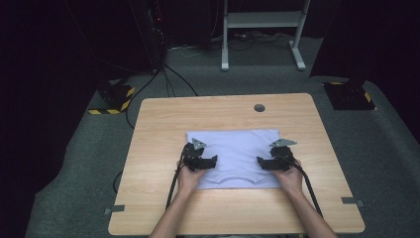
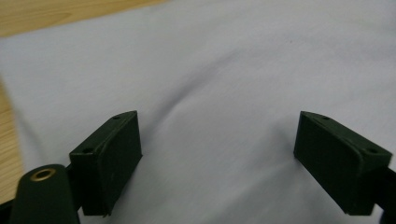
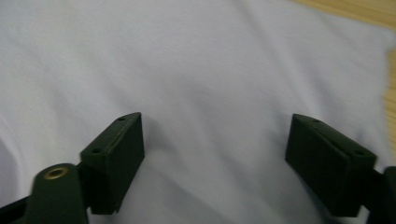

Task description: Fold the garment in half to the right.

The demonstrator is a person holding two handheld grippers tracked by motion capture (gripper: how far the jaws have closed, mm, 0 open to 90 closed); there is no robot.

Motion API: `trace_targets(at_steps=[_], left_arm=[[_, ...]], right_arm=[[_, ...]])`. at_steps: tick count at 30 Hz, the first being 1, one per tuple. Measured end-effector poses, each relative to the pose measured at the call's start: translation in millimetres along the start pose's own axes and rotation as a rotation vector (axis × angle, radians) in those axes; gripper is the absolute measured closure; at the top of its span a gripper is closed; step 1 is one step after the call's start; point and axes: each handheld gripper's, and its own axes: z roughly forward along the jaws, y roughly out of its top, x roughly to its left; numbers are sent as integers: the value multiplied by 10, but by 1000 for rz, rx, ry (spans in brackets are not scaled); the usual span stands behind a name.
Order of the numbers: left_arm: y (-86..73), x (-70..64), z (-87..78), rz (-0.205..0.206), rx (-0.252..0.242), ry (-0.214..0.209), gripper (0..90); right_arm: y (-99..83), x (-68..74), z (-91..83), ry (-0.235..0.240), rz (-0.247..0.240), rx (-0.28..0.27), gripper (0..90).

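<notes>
A pale lilac folded garment (image 1: 236, 153) lies flat in the middle of the wooden table (image 1: 158, 119), its neckline toward the near edge. My left gripper (image 1: 210, 159) rests over the garment's left part, jaws wide apart and pointing right. My right gripper (image 1: 261, 161) rests over its right part, jaws wide apart and pointing left. In the left gripper view the open gripper (image 2: 217, 156) hovers close over smooth cloth (image 2: 224, 70) with nothing between its jaws. The right gripper view shows the same: open gripper (image 3: 215, 161) just above the cloth (image 3: 201, 60).
A round grey grommet (image 1: 259, 107) sits in the table's far side. Bare wood surrounds the garment on all sides. Beyond the table stand a white desk frame (image 1: 262, 29), a dark cabinet (image 1: 143, 29) with cables, and hazard-striped bases (image 1: 115, 96) on the grey floor.
</notes>
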Motion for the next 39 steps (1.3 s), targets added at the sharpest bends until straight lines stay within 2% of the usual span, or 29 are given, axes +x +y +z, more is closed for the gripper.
trace_targets(at_steps=[1, 3, 4, 5, 6, 7, 9, 11, 13, 15, 16, 17, 19, 20, 23, 26, 29, 31, 33, 34, 37, 39], left_arm=[[-24, 18, -25, -5, 21, 14, 152], [-78, 81, -113, -38, 19, 14, 144], [-98, 103, -156, -38, 14, 21, 142], [-115, 107, -199, -37, 1, 33, 144], [-123, 99, -233, -43, -11, 26, 145], [-122, 71, -264, -48, -25, 3, 144], [-103, -6, -279, -39, -41, -30, 144], [-68, -105, -251, -22, -38, -64, 141], [-51, -182, -199, 7, -19, -64, 136], [-74, -199, -148, 18, 18, -48, 134], [-106, -187, -132, 19, 32, -38, 132], [-140, -170, -144, 31, 20, -32, 131], [-185, -126, -198, 41, 27, -13, 138], [-213, -96, -224, 46, 25, -1, 140], [-218, -13, -301, 16, 16, 2, 148], [-131, -13, -319, -16, -28, -24, 142], [2, -79, -225, -12, -30, -43, 137], [32, -98, -138, -9, -16, -43, 137], [5, -67, -22, -12, 33, -19, 136], [-23, -49, -19, 5, 5, -4, 126], [-61, 25, -73, -9, 23, 18, 143], [-72, 80, -113, -31, 26, 29, 138]], right_arm=[[-42, -47, -46, -10, 10, -1, 206], [-120, -118, -139, -27, 11, -18, 224], [-153, -142, -188, -65, 8, -4, 200], [-182, -173, -228, -78, 10, 5, 205], [-209, -196, -272, -83, 19, 5, 203], [-231, -199, -319, -89, 25, -8, 207], [-242, -169, -397, -64, 36, -59, 214], [-211, -80, -424, -24, 35, -99, 217], [-169, 31, -384, 10, 9, -103, 217], [-156, 122, -290, 20, -31, -68, 215], [-165, 132, -257, 20, -39, -52, 213], [-187, 126, -218, 19, -39, -26, 210], [-252, 70, -226, 25, -20, -36, 214], [-274, 43, -252, 8, -20, -33, 216], [-299, -30, -317, -10, -13, -21, 221], [-232, -6, -332, -22, -15, -37, 211], [-118, 58, -251, 18, 3, -61, 211], [-72, 99, -156, 25, 1, -48, 209], [-73, 115, -71, 11, -12, -13, 196], [-79, 104, -62, 8, -11, -16, 204], [-131, 6, -111, -10, -3, -20, 202], [-178, -73, -162, -18, 10, -31, 233]])
